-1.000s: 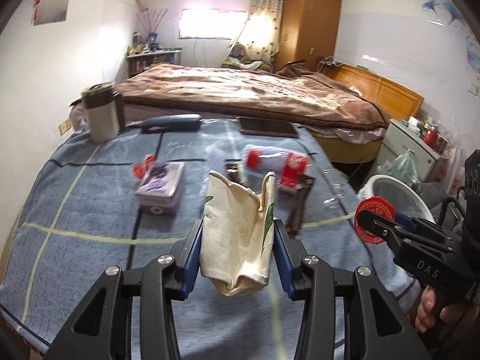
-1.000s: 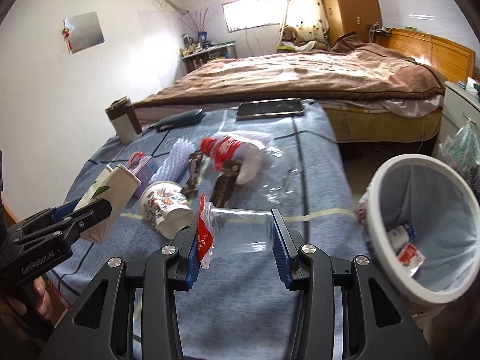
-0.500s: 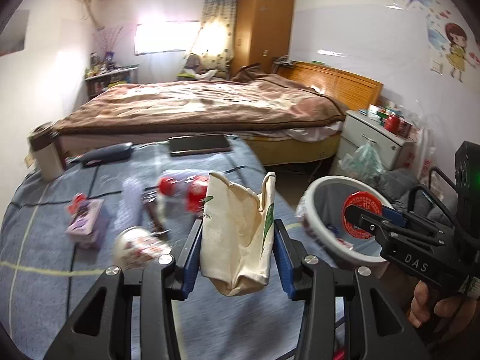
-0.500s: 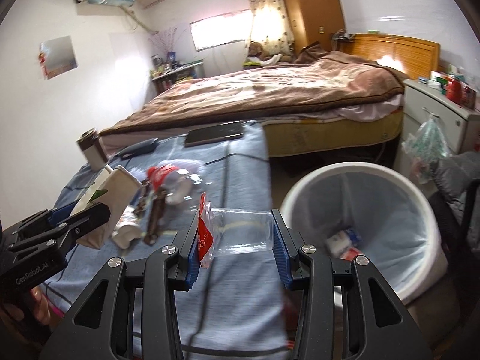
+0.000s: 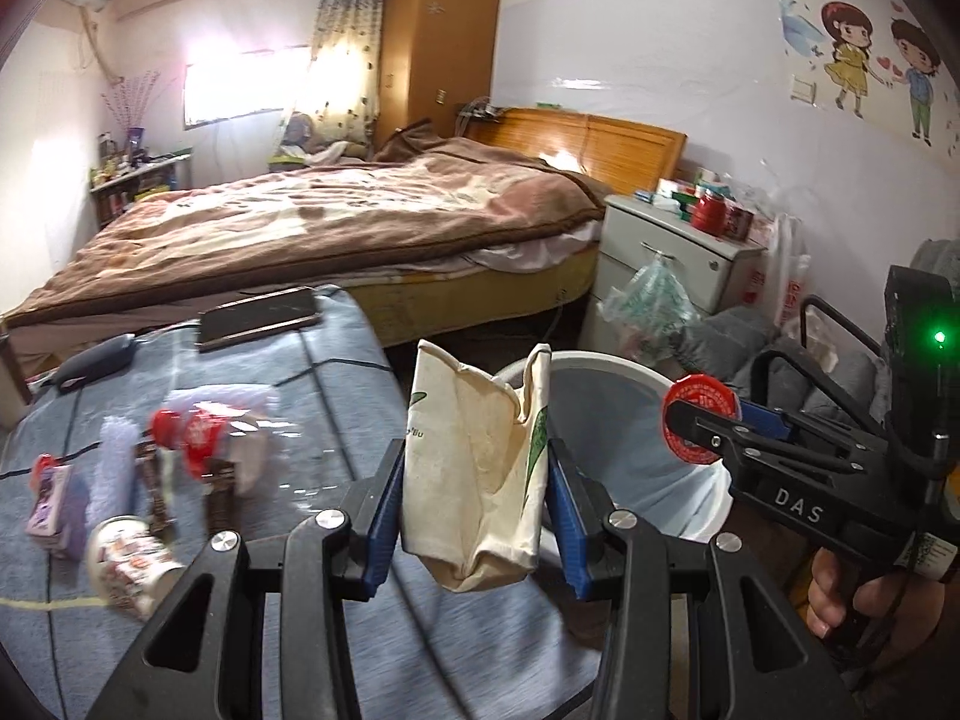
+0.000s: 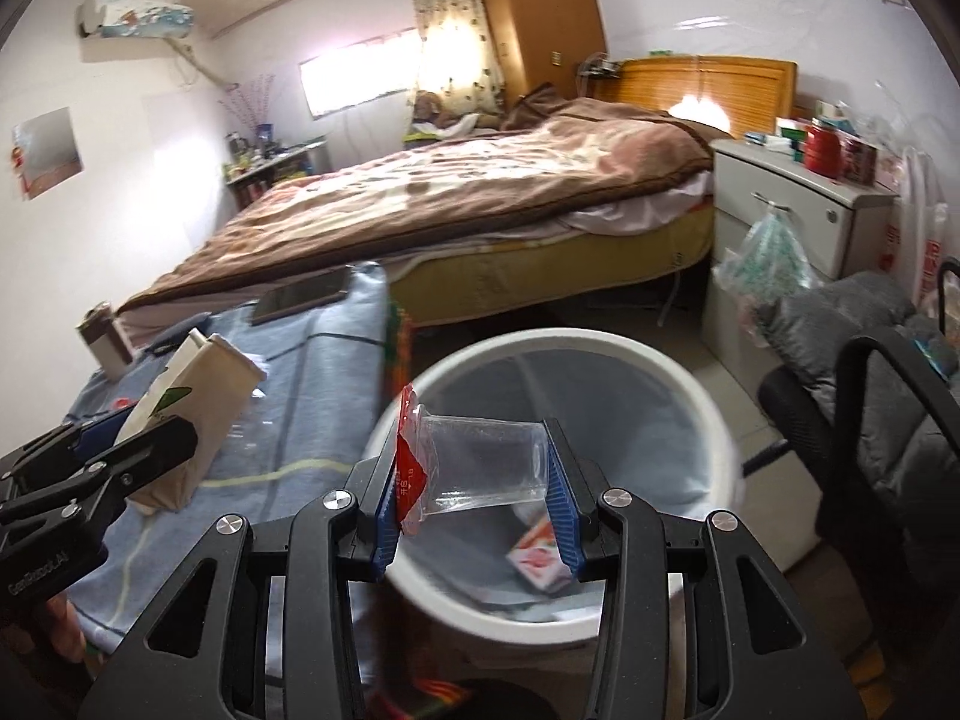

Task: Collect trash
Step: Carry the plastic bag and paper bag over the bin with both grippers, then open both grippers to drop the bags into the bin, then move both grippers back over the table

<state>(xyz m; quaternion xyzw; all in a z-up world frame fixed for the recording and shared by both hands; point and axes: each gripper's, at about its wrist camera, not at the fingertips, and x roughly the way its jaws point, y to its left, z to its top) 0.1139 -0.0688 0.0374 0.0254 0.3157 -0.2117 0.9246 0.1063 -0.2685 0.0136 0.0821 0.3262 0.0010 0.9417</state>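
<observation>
My left gripper point(image 5: 474, 510) is shut on a crumpled cream paper carton point(image 5: 474, 468) with green print, held over the table's right edge beside the white bin point(image 5: 612, 396). My right gripper point(image 6: 471, 495) is shut on a clear plastic cup point(image 6: 486, 459) with a red foil lid, lying sideways between the pads, above the open white bin point(image 6: 690, 396). A wrapper lies in the bin's bottom. In the right wrist view the left gripper point(image 6: 96, 456) and its carton point(image 6: 192, 402) show at the left. In the left wrist view the right gripper point(image 5: 708, 426) shows at the right, with the cup's red lid point(image 5: 699, 402).
On the blue-blanketed table point(image 5: 336, 396) lie a crushed red-label bottle point(image 5: 204, 438), a paper cup point(image 5: 129, 564), a small box point(image 5: 51, 498), dark wrappers and a tablet point(image 5: 258, 315). A bed point(image 5: 336, 216), a white nightstand point(image 5: 672, 252) and a black chair point(image 6: 870, 420) surround the bin.
Both grippers have swung to the right, away from the table's middle and toward the bin. The cup now hangs over the bin's mouth. Both grips are unchanged.
</observation>
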